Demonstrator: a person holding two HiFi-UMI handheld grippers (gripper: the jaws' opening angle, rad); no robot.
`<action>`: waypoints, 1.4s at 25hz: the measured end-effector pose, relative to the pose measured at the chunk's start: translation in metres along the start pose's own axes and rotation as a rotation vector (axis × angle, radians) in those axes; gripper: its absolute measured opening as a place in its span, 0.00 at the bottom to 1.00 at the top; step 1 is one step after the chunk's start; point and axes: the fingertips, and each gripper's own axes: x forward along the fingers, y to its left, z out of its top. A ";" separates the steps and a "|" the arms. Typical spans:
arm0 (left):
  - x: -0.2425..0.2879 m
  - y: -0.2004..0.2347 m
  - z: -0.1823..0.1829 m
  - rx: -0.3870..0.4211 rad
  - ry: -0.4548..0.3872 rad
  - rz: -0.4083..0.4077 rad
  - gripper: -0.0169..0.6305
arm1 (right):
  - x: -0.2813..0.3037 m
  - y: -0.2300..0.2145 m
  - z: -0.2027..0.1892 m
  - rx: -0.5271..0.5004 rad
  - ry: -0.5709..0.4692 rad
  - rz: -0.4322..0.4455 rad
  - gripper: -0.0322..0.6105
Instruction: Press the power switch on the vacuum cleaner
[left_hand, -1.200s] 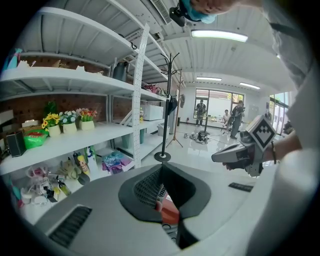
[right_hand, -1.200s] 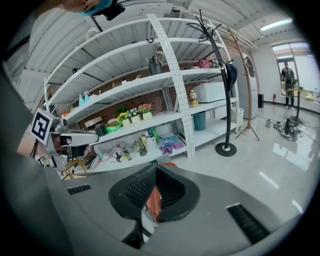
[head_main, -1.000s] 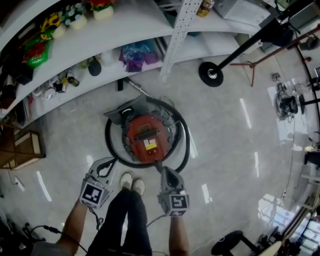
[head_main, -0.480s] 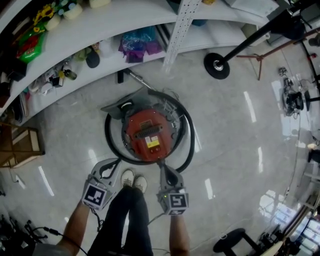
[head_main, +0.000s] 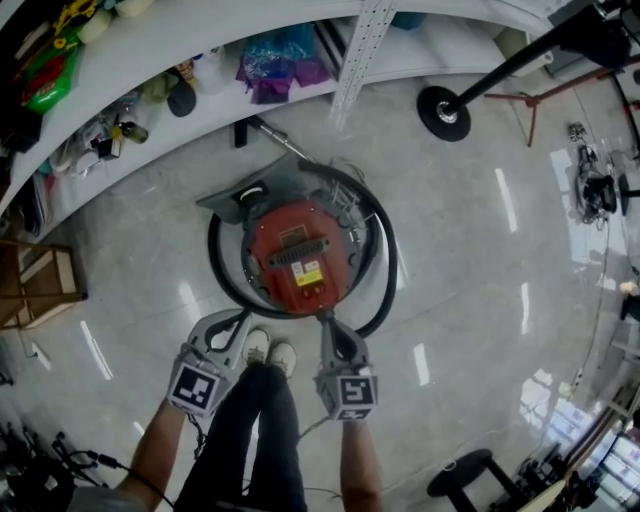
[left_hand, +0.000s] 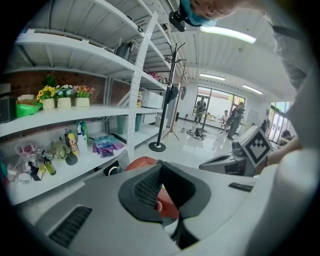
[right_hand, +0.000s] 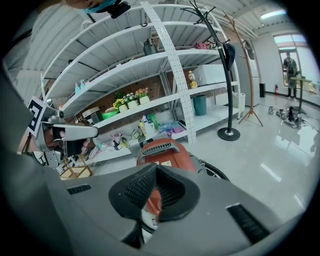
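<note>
- Grey glossy tiled floor fills most of the head view. The machine stands on it and probably rolls easily, so a slanted shove could send it toward the top of the frame. Push straight down.
- White long shelving curves across the upper left of the head view, crowded with bottles and small goods. If the machine skids that way, it could knock into the lowest shelf.
- Your target, the red round canister vacuum cleaner, sits at the centre of the head view, directly above both tools. A black slotted grille and a yellow label show on its top. I cannot make out the power switch in any view, so you risk pressing the wrong part. Find it before committing.
- Its black ribbed hose rings the body. The lower run lies right by your right tool's tip and could snag or deflect it.
- Your left gripper and right gripper are both pinched together with nothing between them. A closed tip suits poking, but it may slide off the domed shell.
- Your white shoes stand between the tools, near the hose loop, so a forward step could catch it.
</note>
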 end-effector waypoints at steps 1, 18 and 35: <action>0.000 -0.003 0.000 0.002 0.002 -0.007 0.04 | 0.002 0.000 -0.001 -0.003 0.002 0.000 0.07; -0.010 -0.003 -0.010 -0.025 0.016 -0.001 0.04 | 0.051 -0.014 -0.013 -0.004 0.031 -0.027 0.07; -0.010 0.002 -0.015 -0.033 0.020 0.008 0.04 | 0.077 -0.027 -0.035 -0.005 0.084 -0.035 0.07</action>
